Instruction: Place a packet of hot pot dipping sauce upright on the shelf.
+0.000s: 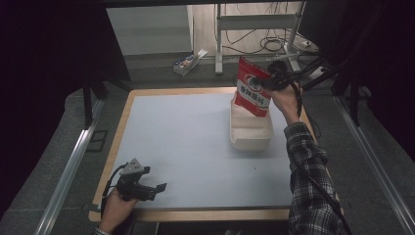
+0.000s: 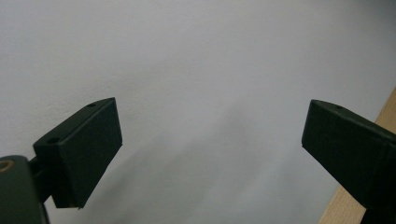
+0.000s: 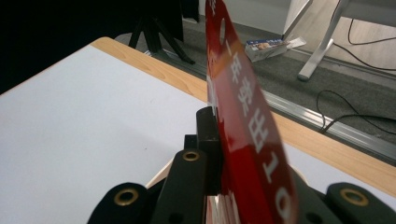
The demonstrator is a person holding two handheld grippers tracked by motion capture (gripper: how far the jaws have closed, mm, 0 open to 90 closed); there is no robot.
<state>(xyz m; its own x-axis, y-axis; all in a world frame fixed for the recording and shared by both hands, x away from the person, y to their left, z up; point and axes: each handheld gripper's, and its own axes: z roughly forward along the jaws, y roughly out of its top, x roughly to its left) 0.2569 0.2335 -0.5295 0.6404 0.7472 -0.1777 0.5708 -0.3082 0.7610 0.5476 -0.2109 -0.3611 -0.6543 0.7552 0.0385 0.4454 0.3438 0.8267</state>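
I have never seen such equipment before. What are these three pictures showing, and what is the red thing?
A person sits at a table and holds a hand-held claw in each hand. The high view looks down from above. The other two pictures come from small cameras riding on each claw. The right claw is shut on a red and white snack bag, holding it upright over a white tray; its own camera sees the bag edge-on. The left claw rests near the table's front edge, open and empty, its camera facing the bare tabletop.

Dim light is falling evenly on the pale table (image 1: 195, 147), the surroundings are sinking into black, and the close-up red bag (image 3: 252, 140) is blurring.
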